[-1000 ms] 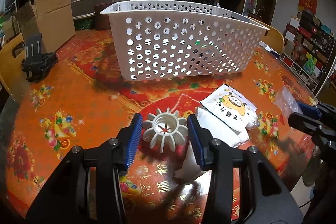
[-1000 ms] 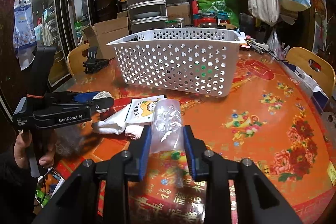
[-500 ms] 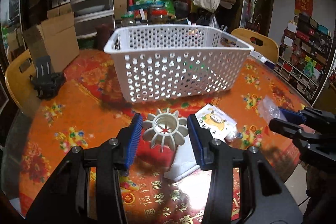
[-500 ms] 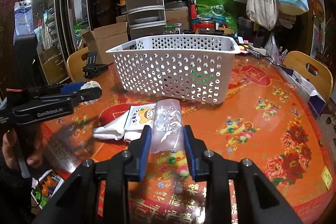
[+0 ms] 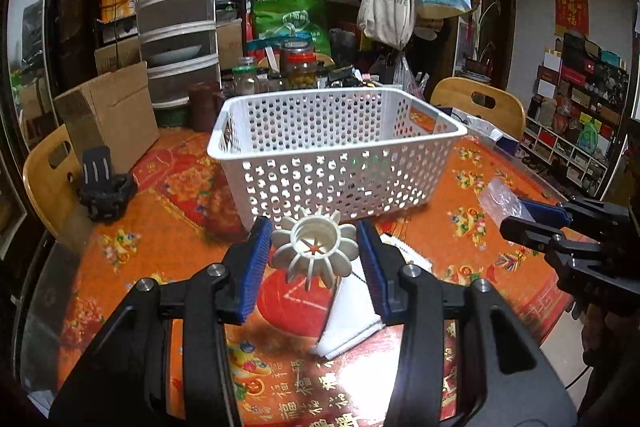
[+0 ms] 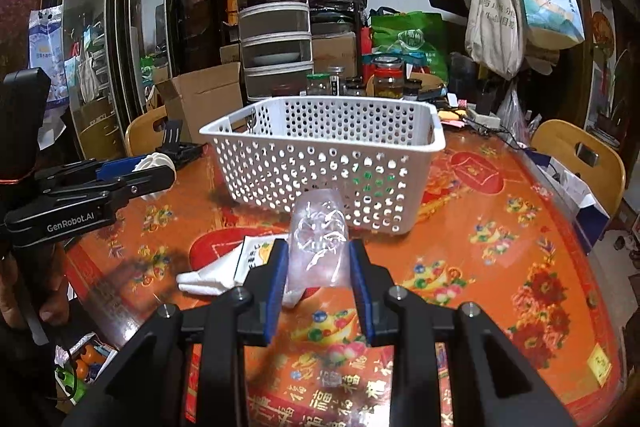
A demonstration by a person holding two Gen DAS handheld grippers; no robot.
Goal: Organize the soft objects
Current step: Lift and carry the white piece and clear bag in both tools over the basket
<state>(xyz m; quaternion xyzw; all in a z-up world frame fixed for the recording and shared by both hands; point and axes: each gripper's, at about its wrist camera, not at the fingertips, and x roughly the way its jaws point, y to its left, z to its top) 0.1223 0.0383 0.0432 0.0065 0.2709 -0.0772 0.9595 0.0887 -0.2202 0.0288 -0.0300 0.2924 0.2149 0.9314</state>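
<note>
Round table under an orange-red floral cloth point(image 5: 160, 251); white perforated plastic basket point(image 5: 336, 155) at frame centre. Left gripper point(image 5: 315, 251), lower centre, jaws clamped on a cream ribbed flower-shaped piece point(image 5: 314, 251) above white folded cloths point(image 5: 352, 319). Right gripper point(image 6: 318, 265), jaws clamped on a clear crumpled plastic bag point(image 6: 318, 247) before the basket.

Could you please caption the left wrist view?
Left gripper holds a white ribbed piece before the perforated basket.

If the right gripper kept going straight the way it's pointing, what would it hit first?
Probably the basket. The right gripper, shut on a clear bag, aims at the basket's near wall, with only bare tablecloth between. Depth is uncertain; pointing downward, it might meet the table first.
</note>
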